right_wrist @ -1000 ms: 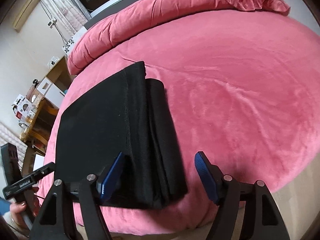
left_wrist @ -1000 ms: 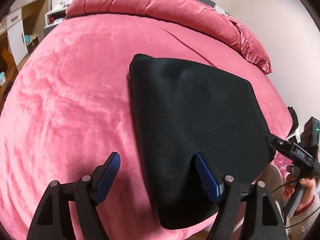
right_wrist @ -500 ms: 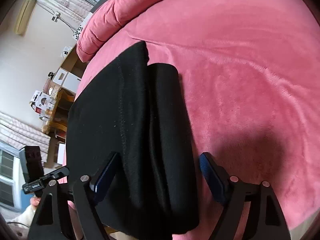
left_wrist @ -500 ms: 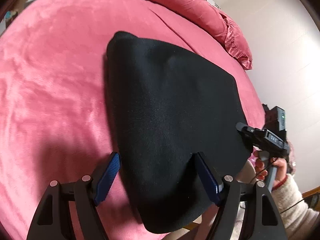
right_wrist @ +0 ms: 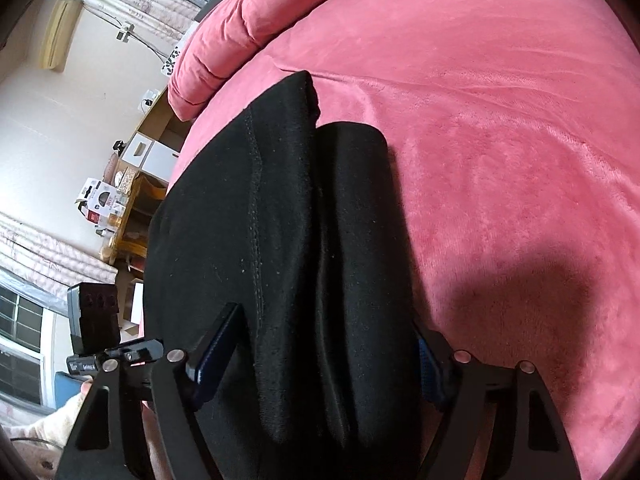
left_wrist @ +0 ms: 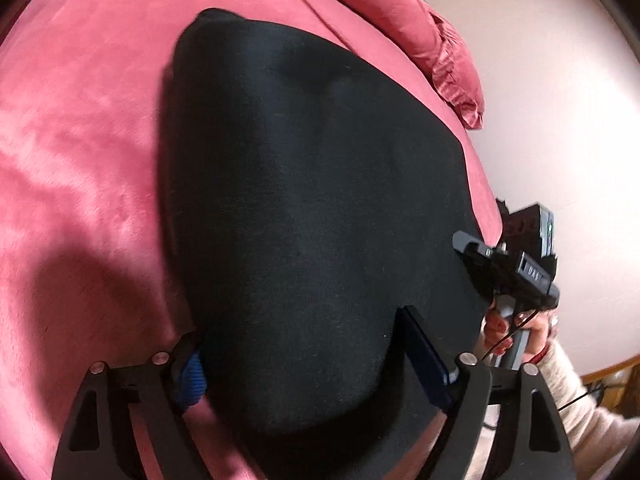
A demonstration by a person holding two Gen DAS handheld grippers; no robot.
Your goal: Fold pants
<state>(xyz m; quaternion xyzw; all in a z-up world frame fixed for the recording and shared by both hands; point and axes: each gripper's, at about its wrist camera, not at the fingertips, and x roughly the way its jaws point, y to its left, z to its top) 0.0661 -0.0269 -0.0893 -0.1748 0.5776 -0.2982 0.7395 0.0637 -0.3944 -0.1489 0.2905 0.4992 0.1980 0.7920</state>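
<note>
The black pants [left_wrist: 312,208] lie folded in a thick stack on the pink bed [left_wrist: 80,120], near its front edge. My left gripper [left_wrist: 316,372] is open, its blue-padded fingers [left_wrist: 424,352] straddling the stack's near left end. In the right wrist view the pants [right_wrist: 288,240] show layered folds with a stitched seam. My right gripper [right_wrist: 316,364] is open and straddles the near right end of the stack. The right gripper also shows in the left wrist view [left_wrist: 508,272], at the stack's right edge.
A rolled pink duvet [right_wrist: 256,16] lies along the far side of the bed. A frilled pink pillow [left_wrist: 452,72] lies by the white wall. A wooden shelf with boxes [right_wrist: 116,200] stands left of the bed. The bed edge runs just below both grippers.
Both grippers have moved forward onto the folded pants, so the stack's near end now sits between each pair of open fingers. The pants have not visibly shifted.
</note>
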